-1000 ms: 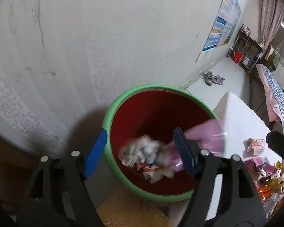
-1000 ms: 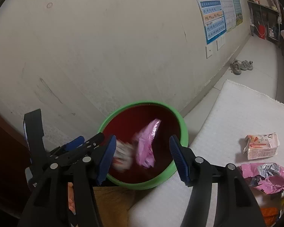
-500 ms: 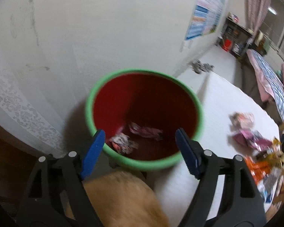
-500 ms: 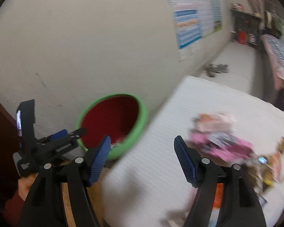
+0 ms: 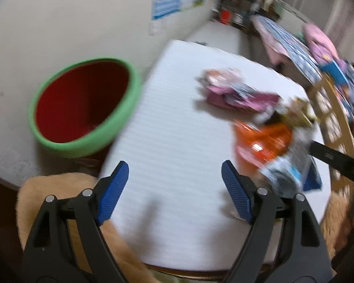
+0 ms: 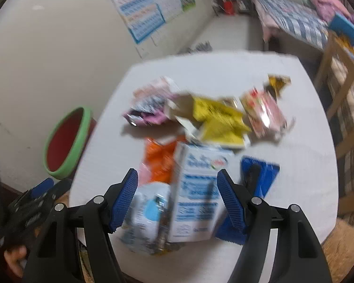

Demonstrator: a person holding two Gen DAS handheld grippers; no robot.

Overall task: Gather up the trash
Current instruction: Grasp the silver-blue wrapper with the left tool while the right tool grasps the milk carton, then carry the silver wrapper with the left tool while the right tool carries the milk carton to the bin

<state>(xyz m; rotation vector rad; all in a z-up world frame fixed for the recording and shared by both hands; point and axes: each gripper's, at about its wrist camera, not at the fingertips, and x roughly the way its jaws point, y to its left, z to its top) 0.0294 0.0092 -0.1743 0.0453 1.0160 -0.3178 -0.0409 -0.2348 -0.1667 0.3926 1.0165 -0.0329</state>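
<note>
Trash (image 6: 200,127): a loose pile of wrappers and cartons on the white counter (image 5: 172,122), both tools above it.

The pile holds a pink wrapper (image 6: 146,115), yellow packets (image 6: 219,120), an orange packet (image 6: 160,158) and a white-and-blue carton (image 6: 198,188); all are blurred. The bin (image 5: 82,103), green-rimmed with a red inside, stands just beside the counter's left edge, near the wall. Left tool (image 5: 174,193): jaws opening, nothing between them, only bare counter below. Right tool (image 6: 177,198): jaws apart, framing the carton from above; contact with the pads cannot be confirmed and no grip is visible. A blue object (image 6: 259,174) lies on the counter just right of the carton.
</note>
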